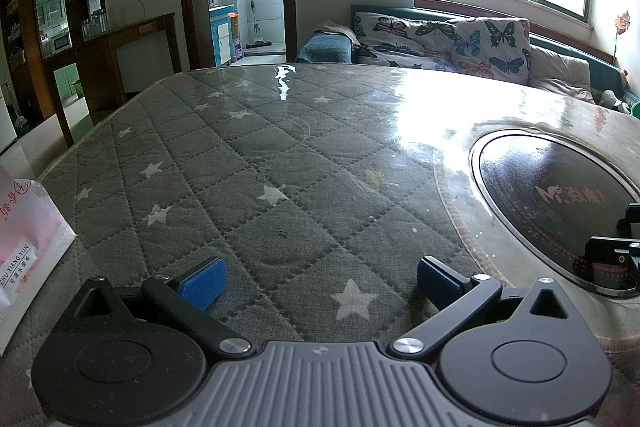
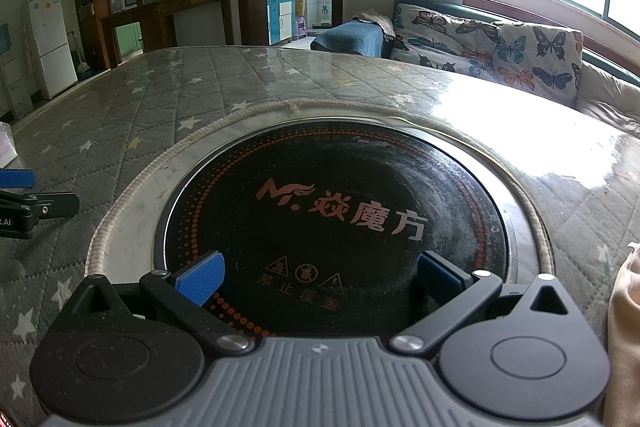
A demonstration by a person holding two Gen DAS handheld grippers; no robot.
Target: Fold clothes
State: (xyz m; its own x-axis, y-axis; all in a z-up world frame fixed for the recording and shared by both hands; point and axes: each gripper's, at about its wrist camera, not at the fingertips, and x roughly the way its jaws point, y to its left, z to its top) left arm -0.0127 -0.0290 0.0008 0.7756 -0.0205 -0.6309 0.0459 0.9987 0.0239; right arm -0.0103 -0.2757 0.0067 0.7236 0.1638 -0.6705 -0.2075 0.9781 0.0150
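Both claws spread, empty: left gripper (image 1: 318, 279) over quilted table cover (image 1: 224, 163), right gripper (image 2: 320, 277) over cooktop (image 2: 332, 211). Folding not begun. Tan cloth (image 2: 624, 327) at right edge, probably the garment; right should reach it.

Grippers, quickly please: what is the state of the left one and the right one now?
Left gripper: open, holding nothing, above the quilted table cover.
Right gripper: open, holding nothing, above the round black cooktop.

table cover (image 1: 248, 163): quilted cloth under glossy clear film | cooktop (image 2: 332, 211): glossy black glass, scuffed
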